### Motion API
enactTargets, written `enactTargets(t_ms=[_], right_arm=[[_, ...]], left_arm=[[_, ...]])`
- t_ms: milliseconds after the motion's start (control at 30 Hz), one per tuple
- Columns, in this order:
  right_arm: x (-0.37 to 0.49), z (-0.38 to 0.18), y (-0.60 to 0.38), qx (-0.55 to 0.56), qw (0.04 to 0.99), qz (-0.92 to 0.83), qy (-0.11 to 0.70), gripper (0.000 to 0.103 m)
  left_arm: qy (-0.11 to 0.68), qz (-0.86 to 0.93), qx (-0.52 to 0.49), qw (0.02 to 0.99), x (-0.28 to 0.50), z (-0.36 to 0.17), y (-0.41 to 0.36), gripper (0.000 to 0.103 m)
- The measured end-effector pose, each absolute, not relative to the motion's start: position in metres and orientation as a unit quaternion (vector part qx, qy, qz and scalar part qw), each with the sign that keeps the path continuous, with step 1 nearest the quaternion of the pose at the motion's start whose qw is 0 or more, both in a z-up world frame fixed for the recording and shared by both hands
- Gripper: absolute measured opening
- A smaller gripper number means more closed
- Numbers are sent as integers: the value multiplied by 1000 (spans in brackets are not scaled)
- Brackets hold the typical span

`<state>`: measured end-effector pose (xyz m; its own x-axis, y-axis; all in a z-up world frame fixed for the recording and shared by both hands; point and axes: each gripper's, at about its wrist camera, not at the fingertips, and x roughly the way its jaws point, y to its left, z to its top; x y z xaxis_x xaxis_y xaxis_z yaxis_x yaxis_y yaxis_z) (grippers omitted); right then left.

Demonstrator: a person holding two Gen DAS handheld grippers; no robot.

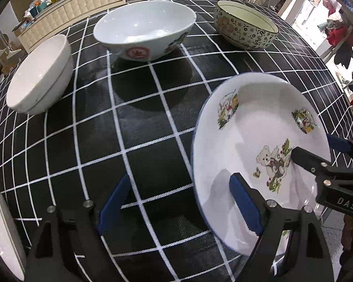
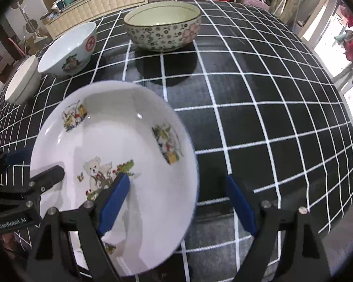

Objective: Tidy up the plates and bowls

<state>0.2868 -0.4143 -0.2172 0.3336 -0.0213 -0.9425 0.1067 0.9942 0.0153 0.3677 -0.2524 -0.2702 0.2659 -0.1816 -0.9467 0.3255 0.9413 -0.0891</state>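
A white plate (image 1: 258, 145) with teddy bear pictures sits tilted near the tabletop's front edge. Three bowls stand along the back: white (image 1: 38, 75), pale blue (image 1: 143, 29), flowery (image 1: 244, 24).

On the black frame of my right gripper (image 1: 313, 151), where it reaches in at the right edge of my left wrist view, I can read the white letters "DAS". On the black body of my left gripper (image 2: 26, 166), seen at the lower left of my right wrist view, small white lettering reads "GenRobot.AI". The pale blue bowl (image 1: 144, 29) carries a red round seal on its side with a single red Chinese character inside it; I cannot make out which one. The same bowl (image 2: 68, 51) shows a second red seal near its rim, also too blurred to read.
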Motion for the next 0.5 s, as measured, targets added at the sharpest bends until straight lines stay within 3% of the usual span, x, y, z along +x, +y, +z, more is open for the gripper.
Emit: enactTargets(t_ms=[200,333,400,467,500], right_arm=[[288,-220,-415,52,816,-28,575,85],[282,-218,-412,57,819,-17,570,72],[280,-216,-410,60,821,-15,568,65],[280,-214,-409,63,821,-8,567,55],[277,-214,-407,64,821,-8,568,54]], left_arm=[[585,-161,82,790,374,-267,-265,85],[593,-166,67,785,377,-269,-269,84],[589,-174,67,787,375,-266,-273,75],[588,-188,66,784,372,-262,-279,55],[589,-196,65,781,371,-261,-283,50]])
